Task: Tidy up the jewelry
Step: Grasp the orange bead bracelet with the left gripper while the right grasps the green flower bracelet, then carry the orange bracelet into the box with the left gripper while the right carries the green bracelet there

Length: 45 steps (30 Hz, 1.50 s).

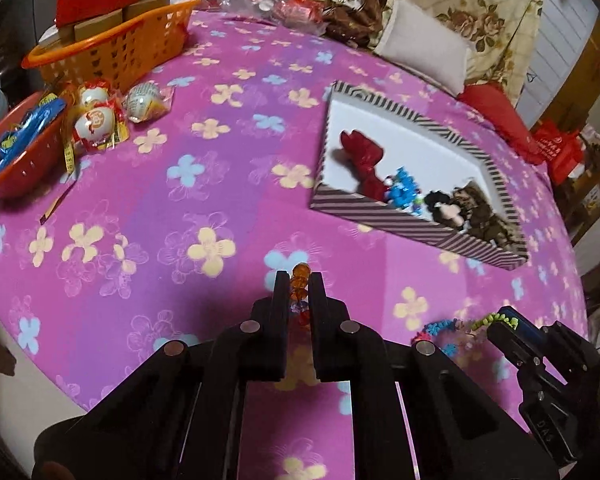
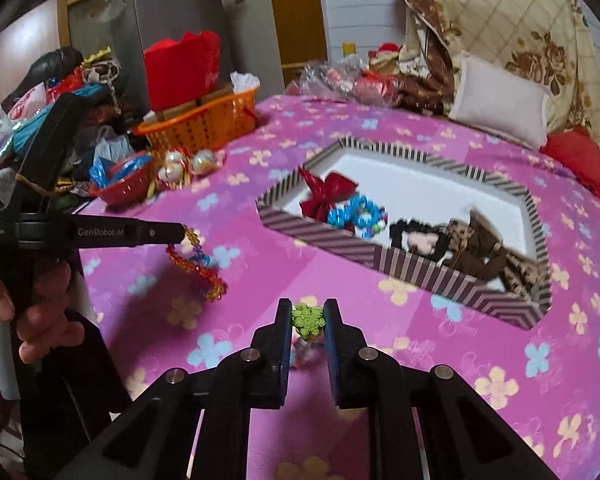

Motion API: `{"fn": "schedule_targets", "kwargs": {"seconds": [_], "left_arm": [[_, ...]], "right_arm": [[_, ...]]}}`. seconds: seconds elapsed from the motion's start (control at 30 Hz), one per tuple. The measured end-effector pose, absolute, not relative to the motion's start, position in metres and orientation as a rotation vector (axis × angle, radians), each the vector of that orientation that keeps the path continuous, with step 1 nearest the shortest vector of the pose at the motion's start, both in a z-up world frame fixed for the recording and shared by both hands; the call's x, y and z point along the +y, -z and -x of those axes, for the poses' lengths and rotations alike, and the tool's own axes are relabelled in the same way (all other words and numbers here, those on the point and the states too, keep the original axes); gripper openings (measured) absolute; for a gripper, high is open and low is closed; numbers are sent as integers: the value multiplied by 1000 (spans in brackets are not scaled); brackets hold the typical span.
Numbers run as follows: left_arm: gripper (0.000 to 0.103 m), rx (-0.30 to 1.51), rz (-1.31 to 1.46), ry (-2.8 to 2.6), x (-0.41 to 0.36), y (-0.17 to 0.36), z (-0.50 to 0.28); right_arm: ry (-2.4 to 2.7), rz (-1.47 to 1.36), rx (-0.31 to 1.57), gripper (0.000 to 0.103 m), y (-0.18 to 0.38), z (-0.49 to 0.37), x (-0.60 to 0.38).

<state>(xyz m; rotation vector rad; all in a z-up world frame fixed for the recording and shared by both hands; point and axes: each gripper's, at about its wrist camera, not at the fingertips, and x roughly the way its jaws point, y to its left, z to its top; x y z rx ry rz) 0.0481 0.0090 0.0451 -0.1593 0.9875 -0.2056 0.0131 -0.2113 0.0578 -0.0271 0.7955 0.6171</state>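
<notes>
My left gripper (image 1: pixel 299 280) is shut on an orange bead bracelet (image 1: pixel 300 276), held above the pink flowered cloth; in the right wrist view the gripper (image 2: pixel 182 232) shows at the left with the bracelet (image 2: pixel 198 264) dangling from it. My right gripper (image 2: pixel 307 312) is shut on a multicoloured flower-bead bracelet (image 2: pixel 308 318); in the left wrist view this gripper (image 1: pixel 504 320) holds the bracelet (image 1: pixel 456 326) at the lower right. The striped box (image 1: pixel 380 210) (image 2: pixel 324 236) holds a red bow (image 2: pixel 328 196), a blue bead bracelet (image 2: pixel 356 216), a black scrunchie (image 2: pixel 418 238) and a brown bow (image 2: pixel 488 252).
An orange basket (image 1: pixel 120 44) with boxes stands at the back left. A red bowl (image 1: pixel 24 156) and wrapped eggs (image 1: pixel 96 120) lie at the left edge. A white pillow (image 1: pixel 424 46), red cushion (image 1: pixel 496 114) and floral blanket (image 1: pixel 480 4) lie behind the box.
</notes>
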Motion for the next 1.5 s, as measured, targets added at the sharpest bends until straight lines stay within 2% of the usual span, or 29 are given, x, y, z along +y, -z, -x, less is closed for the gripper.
{"fn": "schedule_targets", "kwargs": {"seconds": [0.5,1.5], "left_arm": [[8,892,112,238,-19,-101,-46],[8,872,-10,258,-109,-112,-128]], "right_arm": [[-593,-24,722,15,-99,-23,-240],[-477,-59,727,15,-107,-124,-292]]}}
